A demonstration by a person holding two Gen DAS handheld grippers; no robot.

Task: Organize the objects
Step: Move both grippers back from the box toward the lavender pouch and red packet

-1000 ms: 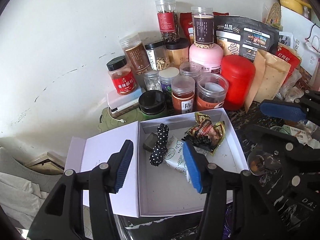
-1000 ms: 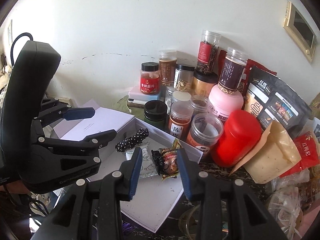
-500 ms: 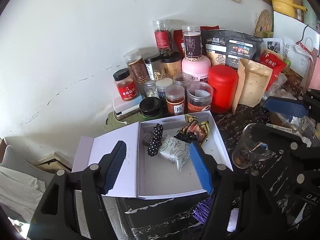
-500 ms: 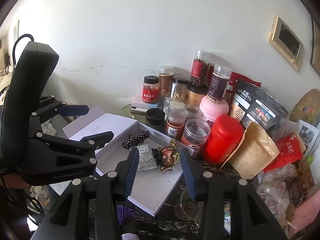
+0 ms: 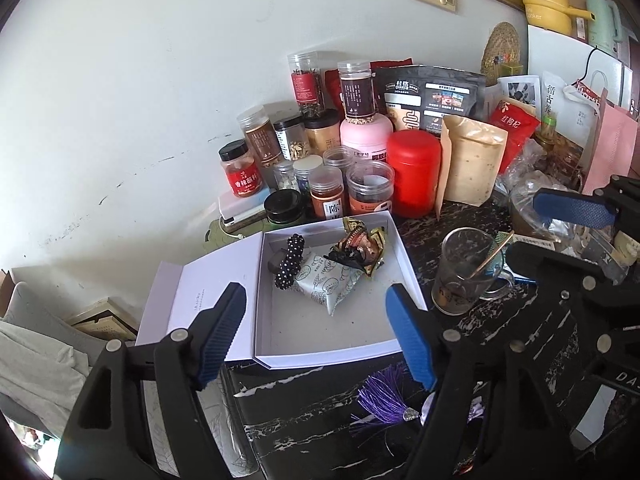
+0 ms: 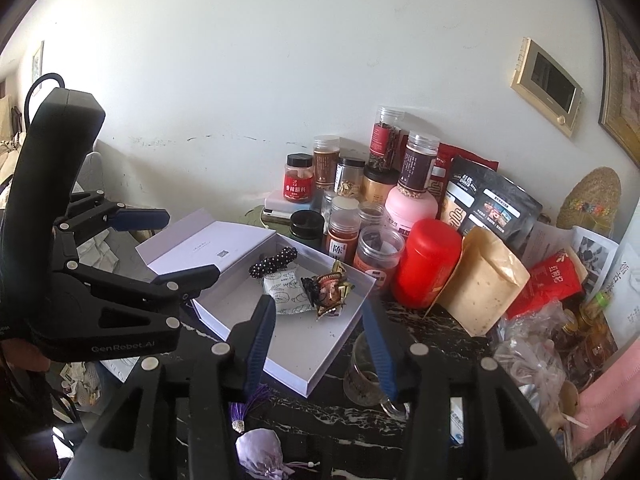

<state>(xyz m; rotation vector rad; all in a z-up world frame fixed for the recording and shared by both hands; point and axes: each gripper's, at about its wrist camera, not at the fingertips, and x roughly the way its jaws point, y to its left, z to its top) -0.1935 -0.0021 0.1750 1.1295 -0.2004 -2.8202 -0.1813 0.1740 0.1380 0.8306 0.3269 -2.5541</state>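
Observation:
An open white box (image 5: 320,320) (image 6: 320,364) lies on the dark marble table with its lid (image 5: 208,284) folded out to the left. Inside lie a black beaded hair clip (image 5: 290,260) (image 6: 274,260), a white patterned sachet (image 5: 328,282) (image 6: 284,290) and a brown-gold snack wrapper (image 5: 360,246) (image 6: 330,286). My left gripper (image 5: 316,336) is open and empty above the box's near edge. My right gripper (image 6: 320,344) is open and empty, just right of the left one. A purple tasselled sachet (image 6: 260,450) (image 5: 380,400) lies on the table near me.
A glass mug (image 5: 464,276) (image 6: 366,372) with a stick in it stands right of the box. Several spice jars (image 5: 328,196), a red canister (image 5: 414,172) (image 6: 428,262), a kraft pouch (image 5: 468,164) and bags crowd the wall behind. Plastic-wrapped clutter (image 6: 532,360) fills the right.
Both grippers have pulled back and up from the box, so it looks smaller; both have opened wider. The mug and purple sachet have come into view. The box contents have not moved.

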